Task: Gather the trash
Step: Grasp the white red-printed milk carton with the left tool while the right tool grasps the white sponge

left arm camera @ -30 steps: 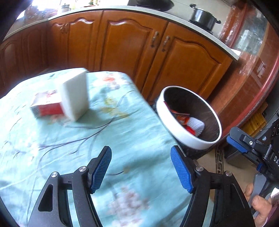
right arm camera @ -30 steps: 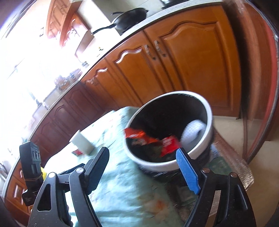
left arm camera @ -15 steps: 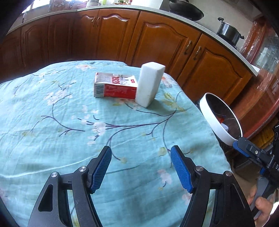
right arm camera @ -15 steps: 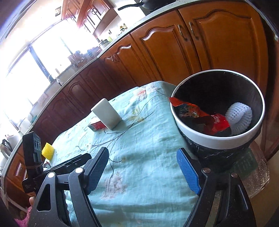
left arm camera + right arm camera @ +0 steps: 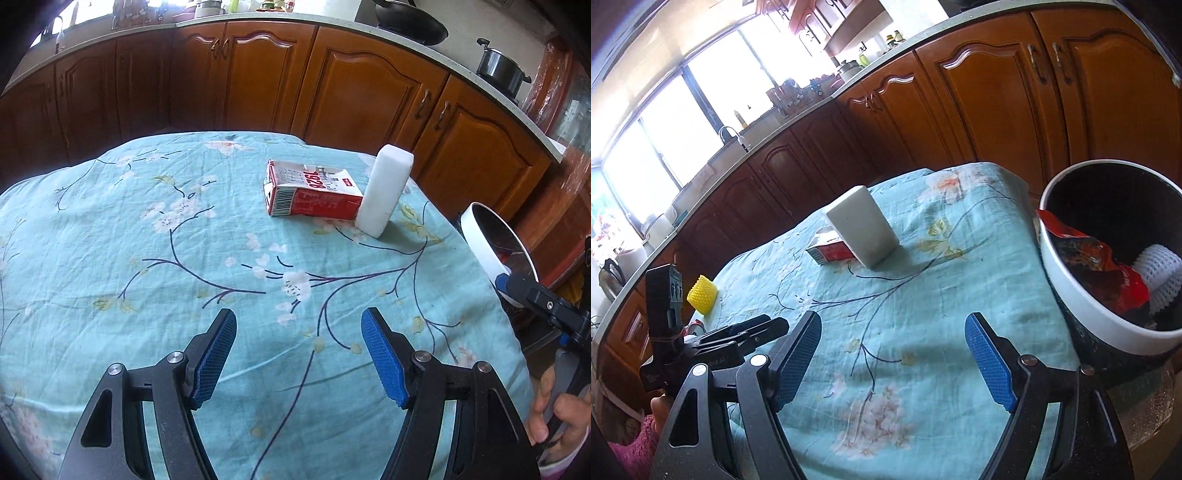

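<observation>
Since the earlier frames both cameras have swung away from the bin (image 5: 1082, 306) toward the bench (image 5: 155, 266), so the carton (image 5: 312, 194) and white block (image 5: 384, 190) now sit nearer the centre of the left view. Left gripper (image 5: 298, 354): jaws wide apart, holding nothing, above the cloth. Right gripper (image 5: 893, 354): jaws likewise wide apart and empty, near the bench edge just beside the bin. Step in hand, as judged: return for the next piece of trash, a red wrapper (image 5: 1097, 273) and white foam net (image 5: 1160, 275) lying already in the bin. Remaining trash lies at the far side of the bench: the carton flat on its side, the block upright and touching its end; a yellow knobbly piece (image 5: 702, 295) sits well apart. Next move calls for a forward reach and jaws set across the carton's narrow faces without toppling the block. Materials: printed red-and-white card, boxy; smooth matt block with rounded corners; soft wrinkled floral cloth; round dark bin with a white rim.
</observation>
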A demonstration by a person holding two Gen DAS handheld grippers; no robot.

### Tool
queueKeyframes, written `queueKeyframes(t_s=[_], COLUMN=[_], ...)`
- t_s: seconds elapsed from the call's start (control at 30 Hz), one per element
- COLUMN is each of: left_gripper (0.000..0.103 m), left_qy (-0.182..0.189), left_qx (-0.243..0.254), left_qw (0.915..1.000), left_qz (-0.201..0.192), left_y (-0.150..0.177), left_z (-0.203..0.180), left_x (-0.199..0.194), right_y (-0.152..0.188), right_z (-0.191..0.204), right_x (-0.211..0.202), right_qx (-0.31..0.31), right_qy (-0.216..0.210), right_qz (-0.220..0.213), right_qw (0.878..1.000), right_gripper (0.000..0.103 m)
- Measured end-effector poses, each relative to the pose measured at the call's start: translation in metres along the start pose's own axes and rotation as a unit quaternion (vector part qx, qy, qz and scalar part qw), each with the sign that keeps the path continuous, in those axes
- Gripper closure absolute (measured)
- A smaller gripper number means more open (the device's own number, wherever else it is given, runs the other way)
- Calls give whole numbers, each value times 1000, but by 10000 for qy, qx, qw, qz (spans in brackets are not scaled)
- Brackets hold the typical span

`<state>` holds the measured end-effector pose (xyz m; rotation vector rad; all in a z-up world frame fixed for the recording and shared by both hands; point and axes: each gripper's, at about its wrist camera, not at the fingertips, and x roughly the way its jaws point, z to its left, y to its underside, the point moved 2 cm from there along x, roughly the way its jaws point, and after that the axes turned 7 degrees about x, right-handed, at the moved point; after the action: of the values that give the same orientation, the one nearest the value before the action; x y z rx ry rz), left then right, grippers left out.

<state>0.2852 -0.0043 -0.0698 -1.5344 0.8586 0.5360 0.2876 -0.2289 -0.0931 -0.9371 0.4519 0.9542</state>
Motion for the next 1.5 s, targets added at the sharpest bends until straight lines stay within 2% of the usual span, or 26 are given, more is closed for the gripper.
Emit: queueKeyframes(t_s=[0.27,0.47,0.67,0.73,0.77,0.8,0.97,1.17,1.27,1.3,1.43,1.5], left_gripper=[33,30,28,25,24,24,24,23,30,39,44,46], left_qy=[12,40,131,157,195,212,220,386,415,449,372,226], left_qx=[319,653,1219,1415,1503,1593,1970,2082,2109,2121,2234,2200], left_qw=[9994,9977,9923,9897,9883,9869,9799,9763,9760,9756,9735,9742], left_qz=[116,190,149,139,145,150,225,439,351,343,323,453], left_y=[-18,-44,-71,-81,-85,-89,-105,-110,-107,-106,-90,-77], left_z=[19,30,23,19,18,17,8,1,-7,-11,-32,-41], left_x=[20,46,67,74,77,82,103,129,133,131,112,102], right_y=[-22,-45,-65,-69,-71,-71,-65,-52,-43,-41,-34,-29], right_z=[33,53,55,52,51,49,37,24,17,15,7,3], right_x=[45,79,104,106,105,104,83,42,24,20,3,-5], right_qx=[-660,-1120,-1104,-971,-922,-899,-684,-377,-212,-168,-15,41], right_qy=[-127,-18,-161,-302,-355,-346,-378,-518,-509,-484,-404,-384], right_qz=[161,252,323,316,303,304,233,51,-39,-66,-192,-225], right_qw=[9976,9934,9932,9943,9946,9949,9967,9979,9985,9987,9990,9990], right_gripper=[16,16,16,21,44,50,51,51,51,51,51,51])
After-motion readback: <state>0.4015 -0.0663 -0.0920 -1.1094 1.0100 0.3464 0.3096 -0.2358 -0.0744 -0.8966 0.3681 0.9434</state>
